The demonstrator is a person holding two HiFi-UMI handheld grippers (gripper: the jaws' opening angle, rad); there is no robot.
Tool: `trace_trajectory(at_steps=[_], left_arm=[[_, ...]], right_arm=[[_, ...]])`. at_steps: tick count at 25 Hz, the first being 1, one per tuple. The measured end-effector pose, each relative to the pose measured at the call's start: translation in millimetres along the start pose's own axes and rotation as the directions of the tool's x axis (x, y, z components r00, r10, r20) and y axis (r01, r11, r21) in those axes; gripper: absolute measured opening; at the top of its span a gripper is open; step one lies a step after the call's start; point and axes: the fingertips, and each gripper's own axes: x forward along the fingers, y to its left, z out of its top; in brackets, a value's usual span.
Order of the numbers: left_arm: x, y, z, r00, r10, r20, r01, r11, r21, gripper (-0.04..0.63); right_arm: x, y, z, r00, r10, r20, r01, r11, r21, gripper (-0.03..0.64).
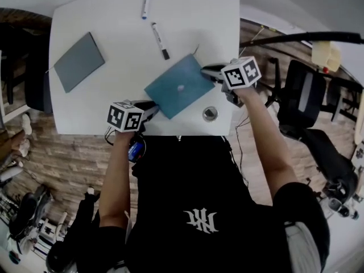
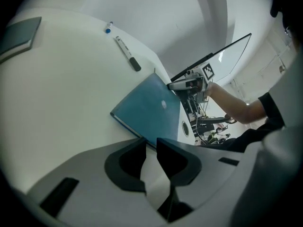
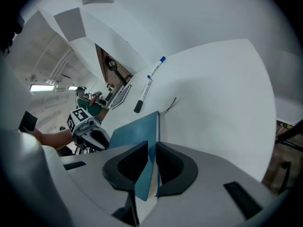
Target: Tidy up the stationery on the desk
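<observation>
A teal notebook point(image 1: 179, 87) lies slanted near the front of the white desk point(image 1: 114, 95). My right gripper point(image 1: 207, 71) is shut on its right corner. In the right gripper view the cover point(image 3: 135, 136) and the white page edge run between the jaws of that gripper point(image 3: 152, 148). My left gripper point(image 1: 152, 108) sits at the notebook's front-left corner. In the left gripper view this gripper point(image 2: 151, 143) has a narrow gap between its jaws. The notebook's point(image 2: 151, 105) edge reaches only the mouth of that gap, with pale surface showing between the pads.
A grey notebook point(image 1: 79, 61) lies at the desk's left. A blue-capped marker point(image 1: 147, 1) and a black-capped marker point(image 1: 160, 40) lie at the back. A round cable hole point(image 1: 210, 114) sits by the front edge. A black office chair point(image 1: 307, 95) stands at the right.
</observation>
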Motion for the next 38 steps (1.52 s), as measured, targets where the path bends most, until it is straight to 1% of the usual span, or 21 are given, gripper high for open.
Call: trace_trajectory(at_steps=[4,7,11,14,16,18,19,21,23,26,28,30,34,38], left_arm=[[22.4,-23.6,1.3,0.997,-0.055,-0.061,0.057,0.998,0.032,0.075],[39.0,-44.4,-3.8,0.988,-0.108,-0.11,0.113,0.993,0.044,0.075],[55.7,-63.7,-9.7,0.975,-0.146,-0.165,0.159,0.985,0.065,0.086],[58.7,-72.0,-13.2,0.965,-0.179,-0.19,0.195,0.979,0.066,0.094],[53.5,-78.2,-13.3,0.955,-0.214,-0.205,0.231,0.971,0.062,0.101],[39.7,-80.0,-5.7,0.954,-0.23,-0.193,0.249,0.966,0.077,0.11],[30.5,-79.3,3.3,0.959,-0.232,-0.165,0.249,0.964,0.092,0.109],[11.8,-75.0,28.6,0.971,-0.224,-0.08,0.233,0.964,0.128,0.109],[-2.8,-63.3,54.6,0.982,-0.189,-0.009,0.188,0.968,0.167,0.11],[-9.5,-39.8,82.2,0.99,-0.14,0.035,0.13,0.972,0.195,0.123],[-4.2,-27.8,92.2,0.99,-0.137,0.035,0.128,0.974,0.189,0.124],[5.4,-20.3,95.2,0.99,-0.139,0.017,0.133,0.974,0.181,0.124],[20.7,-15.7,86.2,0.992,-0.114,-0.048,0.121,0.973,0.196,0.135],[26.6,-15.3,83.0,0.994,-0.079,-0.078,0.095,0.969,0.227,0.137]], right_arm=[[-8.4,-16.4,17.9,1.0,-0.018,0.023,0.019,1.0,-0.012,0.074],[-8.5,-24.8,28.0,0.999,-0.021,0.031,0.022,1.0,-0.023,0.074],[-4.6,-29.6,38.6,0.999,-0.027,0.032,0.029,0.998,-0.055,0.075],[-3.4,-29.0,42.5,0.999,-0.034,0.034,0.037,0.995,-0.087,0.075],[-8.2,-29.7,45.8,0.997,-0.042,0.061,0.047,0.994,-0.094,0.075],[-17.6,-31.1,47.3,0.994,-0.054,0.096,0.063,0.994,-0.088,0.077],[-24.1,-32.1,46.5,0.992,-0.059,0.114,0.068,0.995,-0.076,0.077],[-40.6,-35.1,42.1,0.984,-0.068,0.162,0.074,0.997,-0.035,0.078],[-58.4,-36.2,34.4,0.972,-0.078,0.223,0.075,0.997,0.019,0.089],[-74.1,-23.2,10.2,0.958,-0.065,0.278,0.037,0.994,0.106,0.112],[-72.3,-7.5,-12.9,0.959,-0.034,0.28,-0.016,0.984,0.175,0.112],[-64.1,6.0,-35.6,0.961,-0.018,0.276,-0.048,0.972,0.231,0.114],[-42.4,20.9,-67.2,0.959,-0.038,0.282,-0.056,0.946,0.318,0.121],[-29.7,19.6,-76.7,0.953,-0.072,0.295,-0.044,0.929,0.367,0.124]])
